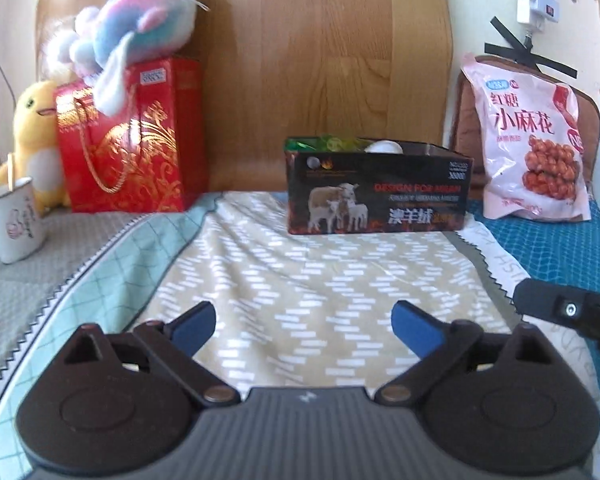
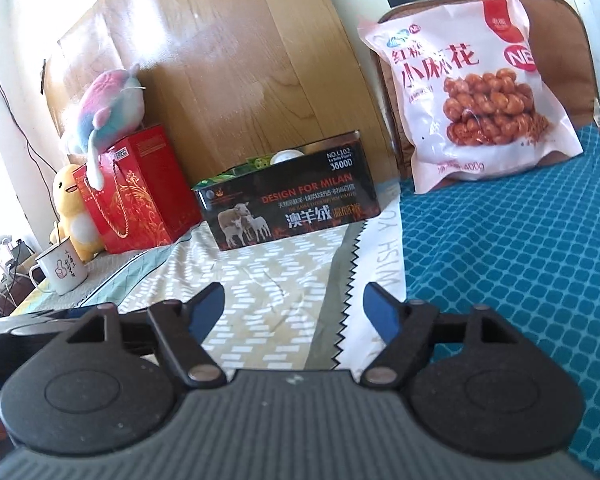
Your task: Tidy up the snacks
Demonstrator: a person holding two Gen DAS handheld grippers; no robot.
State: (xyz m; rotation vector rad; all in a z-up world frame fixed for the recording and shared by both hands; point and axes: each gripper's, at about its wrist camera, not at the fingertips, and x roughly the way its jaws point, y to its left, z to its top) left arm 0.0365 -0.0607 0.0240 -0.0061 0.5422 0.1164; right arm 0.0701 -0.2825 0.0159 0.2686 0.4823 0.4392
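Note:
A black open-topped box printed with sheep stands on the bed against the wooden board, with green packets and a white round thing inside. The same box shows in the right wrist view. A pink snack bag with fried twists printed on it leans upright at the right, also seen as the pink bag. My left gripper is open and empty, well short of the box. My right gripper is open and empty too, over the cloth's edge.
A red gift bag with a pastel plush toy on top stands at the left, beside a yellow plush duck and a white enamel mug. A brown cushion backs the pink bag. The right gripper's finger enters from the right.

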